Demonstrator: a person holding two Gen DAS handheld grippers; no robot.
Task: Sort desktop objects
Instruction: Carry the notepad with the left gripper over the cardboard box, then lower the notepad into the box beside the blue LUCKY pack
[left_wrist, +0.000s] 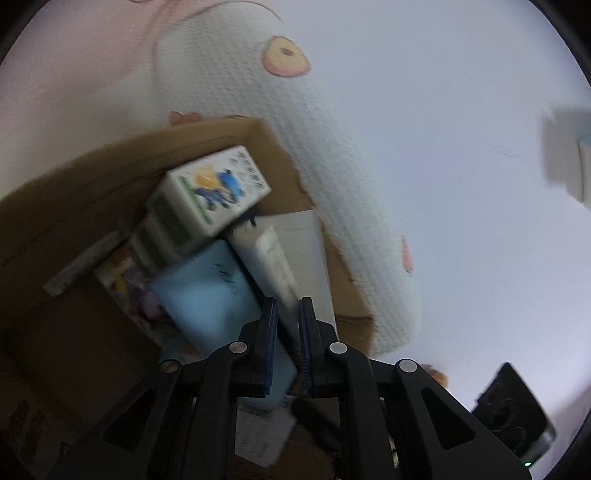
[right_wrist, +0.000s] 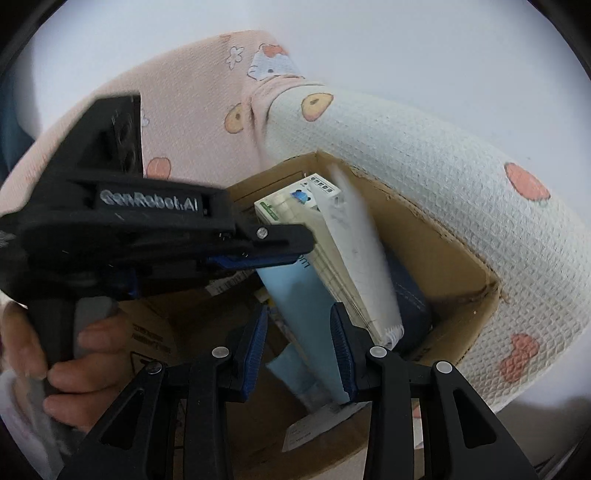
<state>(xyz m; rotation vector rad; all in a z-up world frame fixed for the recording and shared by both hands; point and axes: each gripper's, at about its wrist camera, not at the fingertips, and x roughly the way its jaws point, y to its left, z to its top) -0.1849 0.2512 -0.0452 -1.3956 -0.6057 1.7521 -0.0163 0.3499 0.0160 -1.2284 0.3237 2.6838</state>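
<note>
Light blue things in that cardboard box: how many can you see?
2. One light blue box leans against the cream box in the cardboard box. A light blue tube lies below it, between the right gripper fingers. More may be hidden underneath.

A pale white surface (left_wrist: 461, 110) fills the background under soft, even light; on it lies a quilted cloth (right_wrist: 424, 162), part cream, part pink, printed with small orange fruit shapes
</note>
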